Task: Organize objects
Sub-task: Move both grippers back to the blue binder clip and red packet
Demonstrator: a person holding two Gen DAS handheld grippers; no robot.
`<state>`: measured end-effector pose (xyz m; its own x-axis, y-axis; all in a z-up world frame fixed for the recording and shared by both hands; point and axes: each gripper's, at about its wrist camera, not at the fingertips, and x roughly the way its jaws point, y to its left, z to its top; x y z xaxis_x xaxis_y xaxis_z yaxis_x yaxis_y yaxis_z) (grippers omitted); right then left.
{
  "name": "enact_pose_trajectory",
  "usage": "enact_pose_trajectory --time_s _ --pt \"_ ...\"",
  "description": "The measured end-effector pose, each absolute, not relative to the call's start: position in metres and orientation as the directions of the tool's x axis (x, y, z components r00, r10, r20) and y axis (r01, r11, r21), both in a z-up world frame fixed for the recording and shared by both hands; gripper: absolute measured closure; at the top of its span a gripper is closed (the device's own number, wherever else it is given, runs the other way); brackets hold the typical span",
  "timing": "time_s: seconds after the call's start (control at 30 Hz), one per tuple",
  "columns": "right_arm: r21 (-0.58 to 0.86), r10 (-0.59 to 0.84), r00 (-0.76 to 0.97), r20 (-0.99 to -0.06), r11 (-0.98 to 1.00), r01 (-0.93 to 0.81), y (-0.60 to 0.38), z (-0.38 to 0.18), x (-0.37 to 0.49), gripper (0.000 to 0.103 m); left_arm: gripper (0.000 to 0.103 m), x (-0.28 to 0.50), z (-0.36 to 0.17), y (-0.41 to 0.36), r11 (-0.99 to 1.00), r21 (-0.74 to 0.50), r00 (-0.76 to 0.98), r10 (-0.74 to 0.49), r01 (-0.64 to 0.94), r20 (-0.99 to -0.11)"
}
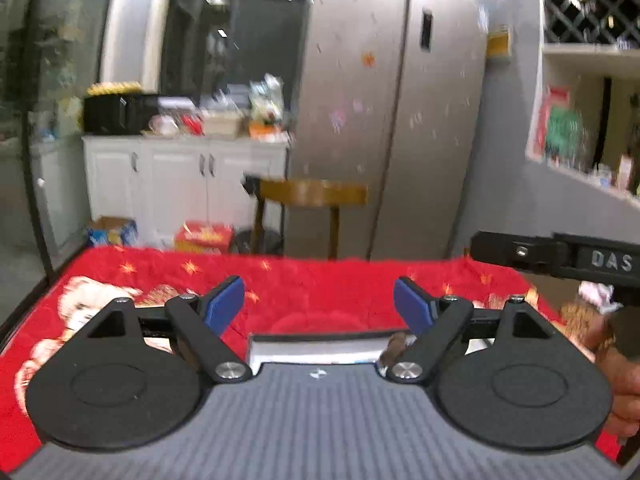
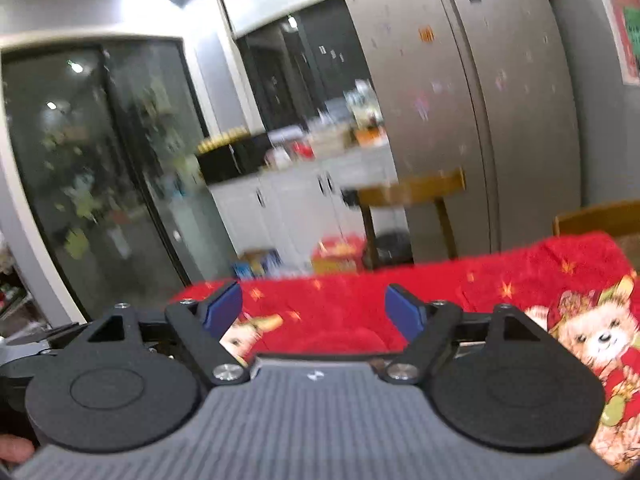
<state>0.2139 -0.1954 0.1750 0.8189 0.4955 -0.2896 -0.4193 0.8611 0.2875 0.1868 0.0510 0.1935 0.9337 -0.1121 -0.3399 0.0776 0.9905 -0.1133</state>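
Left wrist view shows our left claw spread and empty above the red-clothed surface; the right claw likewise. No objects visible yet, so we should tilt down to find them before reaching.

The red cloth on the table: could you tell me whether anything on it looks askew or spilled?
Nothing stands out. The red cloth looks rumpled but unspilled, and both the left gripper and right gripper are open and empty.

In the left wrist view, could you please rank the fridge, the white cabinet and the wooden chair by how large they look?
1. Fridge, largest.
2. White cabinet.
3. Wooden chair, smallest; it stands nearer the camera, so true sizes stay unsure.
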Motion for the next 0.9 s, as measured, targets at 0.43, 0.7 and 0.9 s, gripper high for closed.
enact_pose_trajectory --time_s 0.43,0.7,0.9 --pt "0.256 0.508 0.818 -0.268 0.856 -0.448 -0.224 0.155 0.114 0.008 0.017 0.050 0.188 0.046 0.982 -0.043 0.940 -0.186 0.181 -0.286" --pt "0.221 0.493 0.796 -0.351 0.870 -0.441 -0.210 0.087 0.086 0.007 0.017 0.020 0.098 0.025 0.940 0.074 0.872 -0.277 0.333 -0.404" --pt "0.252 0.502 0.734 -0.458 0.865 -0.434 -0.198 0.046 0.100 0.007 0.017 0.041 0.054 0.019 0.932 0.051 0.821 -0.290 0.359 -0.492"
